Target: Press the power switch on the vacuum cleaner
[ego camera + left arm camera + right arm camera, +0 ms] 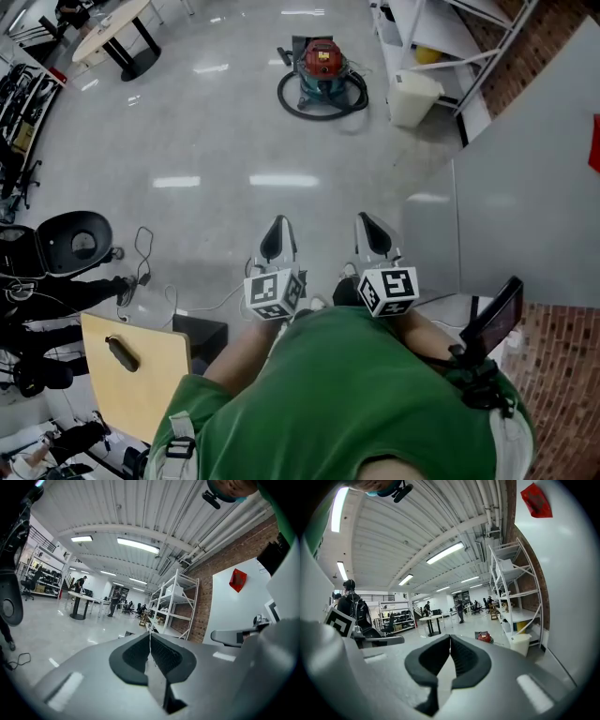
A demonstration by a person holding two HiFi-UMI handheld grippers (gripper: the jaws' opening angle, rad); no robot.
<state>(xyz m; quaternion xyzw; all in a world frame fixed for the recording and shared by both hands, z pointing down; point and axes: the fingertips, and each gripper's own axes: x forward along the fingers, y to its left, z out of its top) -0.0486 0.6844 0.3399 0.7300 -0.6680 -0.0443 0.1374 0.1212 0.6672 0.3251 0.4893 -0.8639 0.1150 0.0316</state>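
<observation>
The vacuum cleaner (322,67), red on top with a teal base and a black hose coiled round it, stands on the floor far ahead; it shows small in the right gripper view (484,637). My left gripper (277,236) and right gripper (372,232) are held side by side close to my body, well short of it. Both are shut, black pads meeting tip to tip, with nothing between them. The left gripper's pads (140,654) and the right gripper's pads (465,657) fill the low middle of their views. The vacuum is hidden in the left gripper view.
A white bin (412,97) and white shelving (441,37) stand right of the vacuum. A grey partition (525,187) lines the right. At left are a round table (114,32), a black chair (70,242), floor cables (145,253) and a wooden chair (136,375).
</observation>
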